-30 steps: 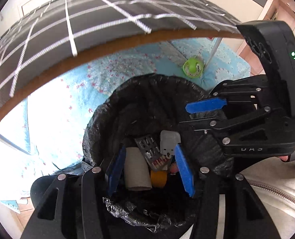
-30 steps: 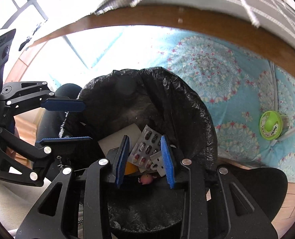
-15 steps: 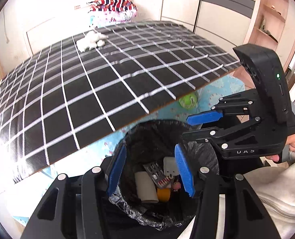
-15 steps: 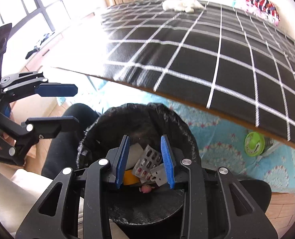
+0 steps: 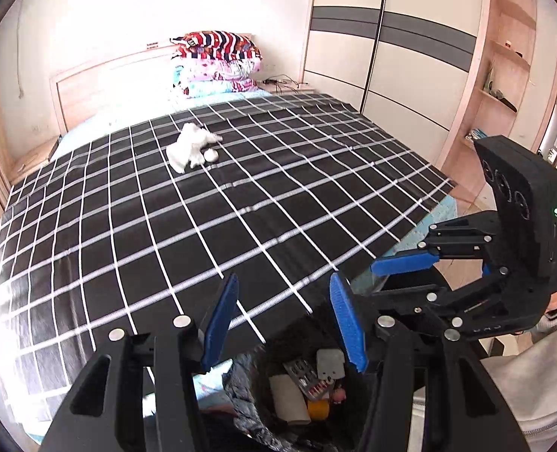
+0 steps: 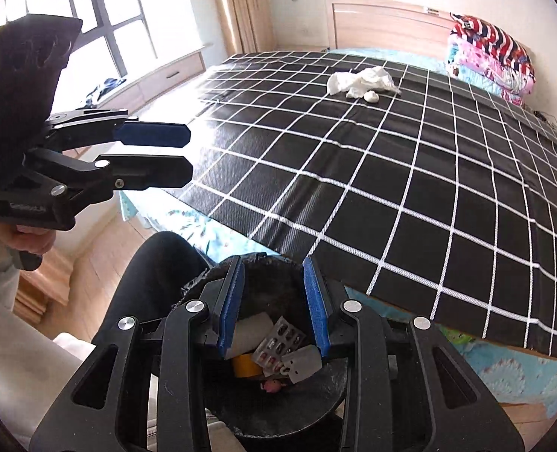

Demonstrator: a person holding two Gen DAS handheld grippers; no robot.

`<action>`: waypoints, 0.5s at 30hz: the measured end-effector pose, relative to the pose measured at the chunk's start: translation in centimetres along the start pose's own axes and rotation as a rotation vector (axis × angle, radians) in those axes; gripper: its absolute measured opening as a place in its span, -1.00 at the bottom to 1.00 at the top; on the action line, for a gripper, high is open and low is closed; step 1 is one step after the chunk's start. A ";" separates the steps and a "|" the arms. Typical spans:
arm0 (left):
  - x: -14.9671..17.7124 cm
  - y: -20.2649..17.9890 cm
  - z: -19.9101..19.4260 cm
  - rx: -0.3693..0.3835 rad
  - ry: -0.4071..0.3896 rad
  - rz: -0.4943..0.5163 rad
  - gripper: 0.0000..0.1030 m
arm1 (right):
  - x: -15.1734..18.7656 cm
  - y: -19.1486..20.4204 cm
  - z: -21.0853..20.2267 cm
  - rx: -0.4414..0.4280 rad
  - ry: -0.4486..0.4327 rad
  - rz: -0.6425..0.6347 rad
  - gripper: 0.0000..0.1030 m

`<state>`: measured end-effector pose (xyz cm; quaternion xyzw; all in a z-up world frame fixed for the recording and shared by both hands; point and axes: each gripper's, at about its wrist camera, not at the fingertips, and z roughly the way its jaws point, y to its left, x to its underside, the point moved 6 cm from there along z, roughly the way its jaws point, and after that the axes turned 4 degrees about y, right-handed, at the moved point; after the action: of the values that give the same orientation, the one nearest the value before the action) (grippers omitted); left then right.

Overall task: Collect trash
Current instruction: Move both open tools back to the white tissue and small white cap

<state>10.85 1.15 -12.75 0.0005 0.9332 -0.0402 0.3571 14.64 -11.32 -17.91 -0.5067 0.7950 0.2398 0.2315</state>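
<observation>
Both grippers hang above a bin lined with a black bag [image 6: 278,403], beside a bed covered by a black checked cloth [image 5: 218,222]. The left gripper [image 5: 284,316] has its blue pads well apart with nothing between them. The right gripper [image 6: 273,303] has its pads parted more narrowly, also empty (what shows between them lies down in the bin).

Contents of the bin: a blister pack [image 6: 278,344], a cardboard tube [image 5: 288,399], a yellow roll [image 6: 245,367], a grey tag [image 6: 302,363] and a small pink item [image 6: 273,386].

Remaining trash: a crumpled white tissue [image 5: 190,147] with a small white ball [image 5: 212,155] just beside it, lying far up the bed toward the stacked pillows [image 5: 216,64] and well apart from either gripper.

Likely risks from here:
- A long reach across the bed may let a leg or sleeve knock the bin, which stands close against the person's dark-trousered leg [image 6: 154,275].
- The tissue is soft and loose; a shallow pinch could take only a fold, or catch the cloth beneath.
- The ball looks light and may roll when nudged.
</observation>
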 end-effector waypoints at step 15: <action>-7.4 6.4 2.9 -0.084 -0.046 -0.010 -0.05 | -6.7 -4.2 1.5 0.061 -0.065 -0.001 -0.36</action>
<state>18.53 7.56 -10.47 -0.0203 0.9256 -0.0026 0.3779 21.24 -7.31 -15.57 -0.4916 0.7939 0.2317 0.2727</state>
